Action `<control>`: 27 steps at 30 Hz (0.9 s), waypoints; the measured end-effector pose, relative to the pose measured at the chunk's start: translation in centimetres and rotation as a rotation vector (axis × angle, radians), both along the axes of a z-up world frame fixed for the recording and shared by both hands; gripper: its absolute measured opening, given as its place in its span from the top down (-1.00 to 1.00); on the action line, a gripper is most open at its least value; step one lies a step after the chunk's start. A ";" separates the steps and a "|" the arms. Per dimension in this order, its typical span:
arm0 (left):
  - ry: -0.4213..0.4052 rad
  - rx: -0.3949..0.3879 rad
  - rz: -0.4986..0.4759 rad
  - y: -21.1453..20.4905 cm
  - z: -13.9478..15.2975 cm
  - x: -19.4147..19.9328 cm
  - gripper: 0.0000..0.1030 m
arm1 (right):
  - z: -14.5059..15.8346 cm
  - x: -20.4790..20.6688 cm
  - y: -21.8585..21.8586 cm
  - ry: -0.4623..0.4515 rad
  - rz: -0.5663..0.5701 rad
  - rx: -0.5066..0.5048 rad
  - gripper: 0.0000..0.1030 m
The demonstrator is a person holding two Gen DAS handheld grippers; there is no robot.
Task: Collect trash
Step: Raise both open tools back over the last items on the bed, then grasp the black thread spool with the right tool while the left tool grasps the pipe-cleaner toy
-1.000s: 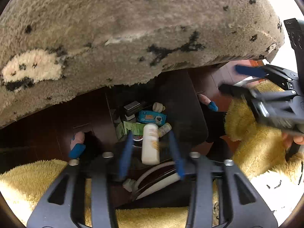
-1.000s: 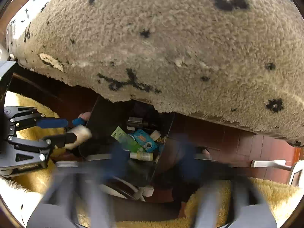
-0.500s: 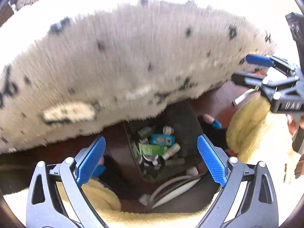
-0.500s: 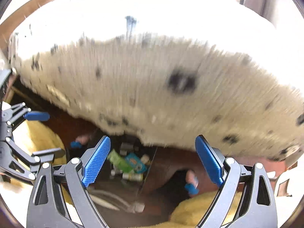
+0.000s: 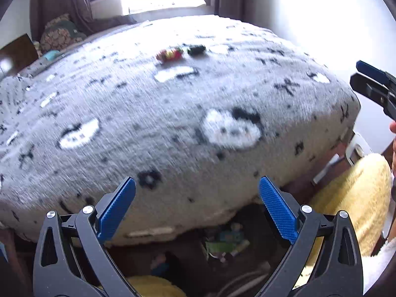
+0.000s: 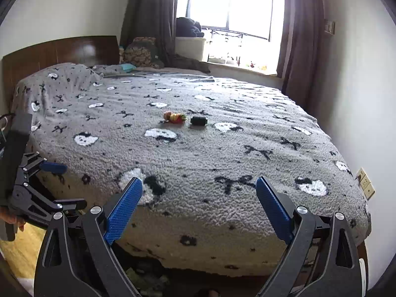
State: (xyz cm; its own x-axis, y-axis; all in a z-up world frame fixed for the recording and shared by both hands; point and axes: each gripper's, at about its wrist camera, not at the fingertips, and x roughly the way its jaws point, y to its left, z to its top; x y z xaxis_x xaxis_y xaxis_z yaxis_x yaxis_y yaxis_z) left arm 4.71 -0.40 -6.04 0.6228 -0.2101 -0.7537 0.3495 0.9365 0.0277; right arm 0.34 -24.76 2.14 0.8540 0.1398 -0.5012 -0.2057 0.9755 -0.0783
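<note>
Hovering at the foot of the bed (image 6: 222, 163), I hold both tools empty: the right gripper (image 6: 199, 208) has its blue pads spread wide with nothing between them, and the left gripper (image 5: 198, 210), just beside it, is spread just as far, touching nothing. Directly below both grippers, in the dark gap under the mattress edge, sits the bin (image 5: 222, 245) with a jumble of packets and small bottles, blurred in the left wrist view and barely visible in the right. Well ahead of the right gripper, near the middle of the grey patterned blanket, lie the two pieces I judge to be the remaining trash: a red-and-yellow wrapper (image 6: 175, 117) and, just beside it on its right, a small black item (image 6: 198, 120), apart from each other. The wrapper looks light and crinkly, likely to slide on the fleece, so I would pinch it across its bunched middle. What the black piece is I cannot tell; it seems stiff and short, best taken across its narrow width. Beyond them are the pillows, the dark headboard (image 6: 59, 52) and the bright window (image 6: 230, 19).
</note>
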 end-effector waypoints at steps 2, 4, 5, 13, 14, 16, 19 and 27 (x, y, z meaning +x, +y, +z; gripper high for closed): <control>-0.034 0.005 0.023 0.3 1.2 1.0 -0.84 | 0.8 1.1 0.1 -0.014 -0.012 0.012 -0.84; -0.061 0.006 0.043 0.5 2.3 2.2 -0.84 | 1.5 2.4 0.3 -0.031 -0.032 0.023 -0.85; -0.073 0.006 0.052 0.8 2.7 2.8 -0.84 | 1.8 3.2 0.3 -0.039 -0.044 0.026 -0.86; -0.067 0.006 0.089 1.3 2.8 10.7 -0.84 | 0.3 12.8 1.1 0.055 -0.078 0.104 -0.86; -0.066 0.011 0.091 1.2 2.5 11.5 -0.84 | -0.2 14.2 1.2 0.072 -0.084 0.110 -0.86; -0.067 0.028 0.099 1.1 2.1 13.5 -0.84 | -1.3 17.2 1.6 0.106 -0.091 0.115 -0.86; -0.053 0.045 0.106 1.0 1.3 16.1 -0.84 | -2.7 21.0 2.4 0.139 -0.101 0.100 -0.84; -0.033 0.023 0.131 1.5 0.1 20.7 -0.84 | -5.0 29.6 5.3 0.156 -0.090 0.041 -0.82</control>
State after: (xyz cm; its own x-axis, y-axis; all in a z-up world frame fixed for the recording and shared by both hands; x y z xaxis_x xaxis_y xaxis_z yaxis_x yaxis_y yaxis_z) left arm 25.42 1.13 -5.92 0.6681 -0.1088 -0.7360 0.2232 0.9730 0.0588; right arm 29.90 -19.42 -2.82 0.7764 0.0895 -0.6238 -0.1245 0.9921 -0.0126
